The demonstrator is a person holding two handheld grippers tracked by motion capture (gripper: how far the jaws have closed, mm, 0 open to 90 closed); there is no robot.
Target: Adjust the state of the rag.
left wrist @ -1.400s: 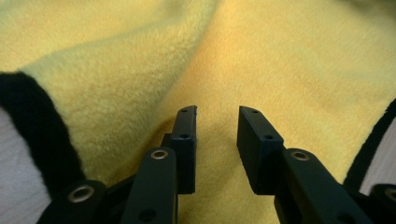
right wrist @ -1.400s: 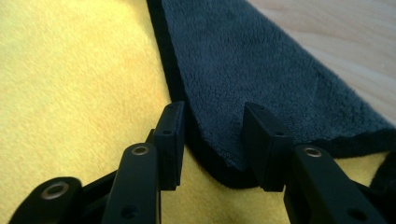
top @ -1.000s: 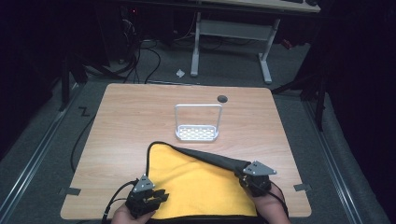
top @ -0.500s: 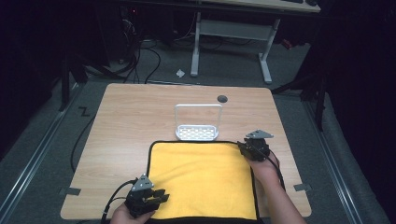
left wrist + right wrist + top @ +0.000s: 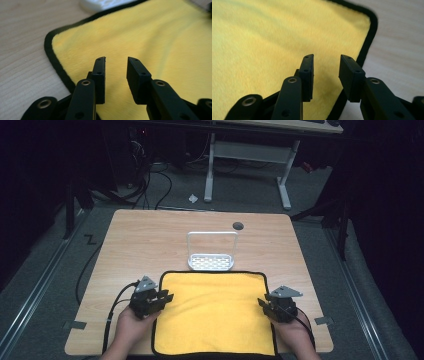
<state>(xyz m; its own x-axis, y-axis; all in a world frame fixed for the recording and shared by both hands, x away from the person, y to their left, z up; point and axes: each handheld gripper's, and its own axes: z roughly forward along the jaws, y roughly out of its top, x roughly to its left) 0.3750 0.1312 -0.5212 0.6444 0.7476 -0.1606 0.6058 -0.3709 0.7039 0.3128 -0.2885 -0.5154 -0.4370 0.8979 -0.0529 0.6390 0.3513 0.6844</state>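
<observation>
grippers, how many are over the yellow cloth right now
2: the left gripper at the yellow cloth's left edge, the right gripper at its right edge, both open.

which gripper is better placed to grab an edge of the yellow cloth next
Roughly even, slightly the right. The right gripper has its open jaws straddling the yellow cloth's black border, while the left gripper, also open, sits just inside its edge.

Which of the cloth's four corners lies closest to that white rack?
The far left corner of the yellow cloth: the white rack stands just behind it, left of middle.
</observation>
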